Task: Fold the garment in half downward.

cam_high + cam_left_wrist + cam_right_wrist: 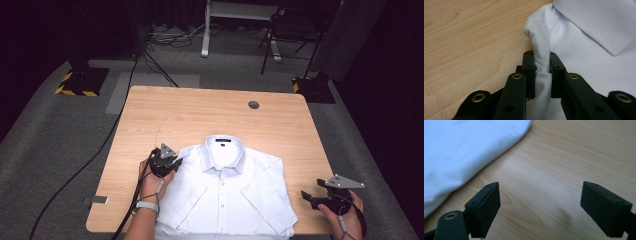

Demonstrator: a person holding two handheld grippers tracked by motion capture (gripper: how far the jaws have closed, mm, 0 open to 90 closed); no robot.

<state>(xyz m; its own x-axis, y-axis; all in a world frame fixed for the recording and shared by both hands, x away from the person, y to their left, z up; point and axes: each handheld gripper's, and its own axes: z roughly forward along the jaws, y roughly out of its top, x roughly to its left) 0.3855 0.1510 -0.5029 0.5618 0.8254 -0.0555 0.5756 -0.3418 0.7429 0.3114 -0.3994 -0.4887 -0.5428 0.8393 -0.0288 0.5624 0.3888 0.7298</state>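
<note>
A folded white shirt [225,185] lies collar-up on the near half of the wooden table [200,112]. My left gripper [175,161] sits at the shirt's left shoulder. In the left gripper view its jaws pinch a raised fold of the white shirt [584,42] cloth between the pads [529,67]; my left gripper [541,65] is shut on it. My right gripper [306,196] hovers just off the shirt's right edge, near the table's front right corner. In the right gripper view my right gripper [540,202] stands open over bare wood, with the shirt [461,152] edge to its left and nothing between the jaws.
A dark round cable hole [253,105] sits in the far right part of the table. Black cables [100,150] trail off the left side onto the grey carpet. Chair and desk legs [240,30] stand beyond the table.
</note>
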